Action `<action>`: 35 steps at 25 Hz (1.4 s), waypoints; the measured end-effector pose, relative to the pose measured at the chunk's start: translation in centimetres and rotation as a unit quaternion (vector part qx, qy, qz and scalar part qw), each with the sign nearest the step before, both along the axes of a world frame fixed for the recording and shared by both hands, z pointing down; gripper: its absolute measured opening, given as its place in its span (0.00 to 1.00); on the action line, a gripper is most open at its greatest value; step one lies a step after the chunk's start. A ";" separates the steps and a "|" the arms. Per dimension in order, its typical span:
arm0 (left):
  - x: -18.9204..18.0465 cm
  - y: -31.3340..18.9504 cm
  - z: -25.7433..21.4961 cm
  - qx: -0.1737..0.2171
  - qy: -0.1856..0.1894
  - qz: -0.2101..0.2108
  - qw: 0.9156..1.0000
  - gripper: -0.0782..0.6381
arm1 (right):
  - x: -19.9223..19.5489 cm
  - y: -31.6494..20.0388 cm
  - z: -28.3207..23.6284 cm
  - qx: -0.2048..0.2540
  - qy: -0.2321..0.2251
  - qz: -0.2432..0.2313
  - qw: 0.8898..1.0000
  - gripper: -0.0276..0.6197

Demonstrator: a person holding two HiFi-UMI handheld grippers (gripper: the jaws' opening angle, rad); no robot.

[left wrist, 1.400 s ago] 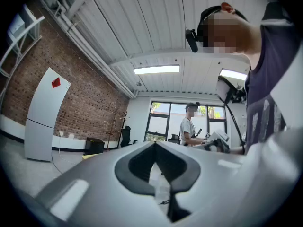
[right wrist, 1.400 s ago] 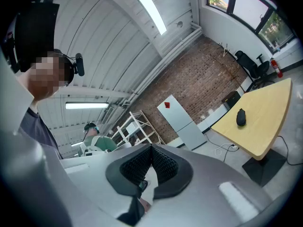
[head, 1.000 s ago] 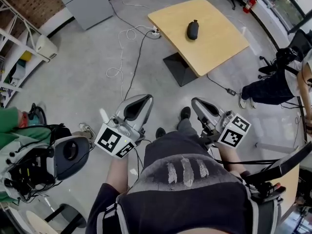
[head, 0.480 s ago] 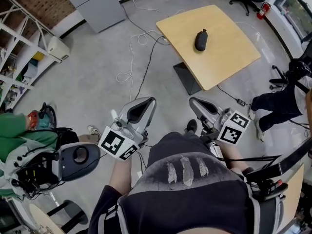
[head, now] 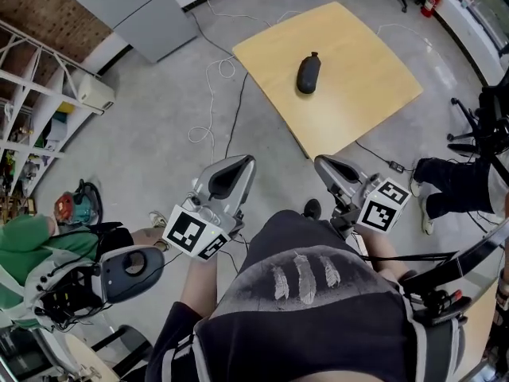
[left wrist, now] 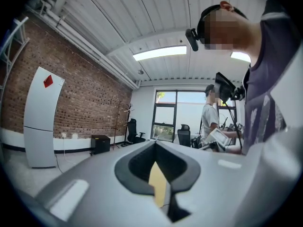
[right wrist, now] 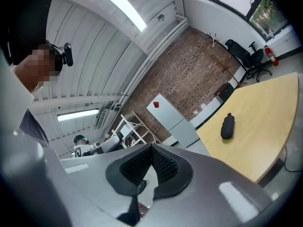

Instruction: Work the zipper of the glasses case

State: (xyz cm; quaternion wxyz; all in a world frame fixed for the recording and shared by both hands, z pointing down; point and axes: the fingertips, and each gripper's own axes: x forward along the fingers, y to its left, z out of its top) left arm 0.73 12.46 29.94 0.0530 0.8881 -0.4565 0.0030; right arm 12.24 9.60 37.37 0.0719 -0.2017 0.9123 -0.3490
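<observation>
1. A grey concrete floor fills most of the head view. I am standing on it, well apart from the work, so nothing is within reach.
2. A light wooden table with rounded corners stands ahead of me and slightly to my right. It is bare except for one dark object, which leaves room to work from any side.
3. My left gripper is held low in front of my waist and points forward. Its jaws are closed together with nothing between them. Its own view looks across the room at a brick wall and windows, not at the table, so I judge it is only being carried.
4. My right gripper is held at the same height on the other side of my body. Its jaws are pressed fully together and empty. Its own view shows the table far off at the right.
5. The glasses case is dark and oblong and lies flat near the middle of the table. Its zipper is too small to make out. I judge that the task has not begun. I need to get close, steady the case with one pair of jaws and pinch the pull with the other.
6. A thin white cable loops across the floor to the left of the table. It could catch my foot on the way.
</observation>
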 end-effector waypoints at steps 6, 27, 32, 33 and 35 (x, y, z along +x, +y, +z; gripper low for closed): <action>2.5 -2.6 0.4 -0.012 -0.023 -0.025 0.999 0.11 | 2.4 -3.5 1.4 -0.018 -0.011 -0.020 1.000 0.05; -0.4 -10.3 2.8 -0.024 -0.012 -0.032 0.999 0.11 | -0.6 -11.4 3.2 -0.036 0.015 -0.030 0.999 0.05; -3.4 -13.3 3.6 -0.037 -0.004 -0.012 0.999 0.11 | -3.3 -14.1 4.0 -0.052 0.028 -0.009 0.998 0.05; -3.9 -14.0 3.7 -0.038 -0.002 -0.005 0.999 0.11 | -3.8 -14.6 4.1 -0.055 0.030 -0.005 0.998 0.05; -4.8 -15.3 3.8 -0.042 0.002 0.008 0.999 0.11 | -4.7 -15.2 4.2 -0.058 0.036 0.000 0.998 0.05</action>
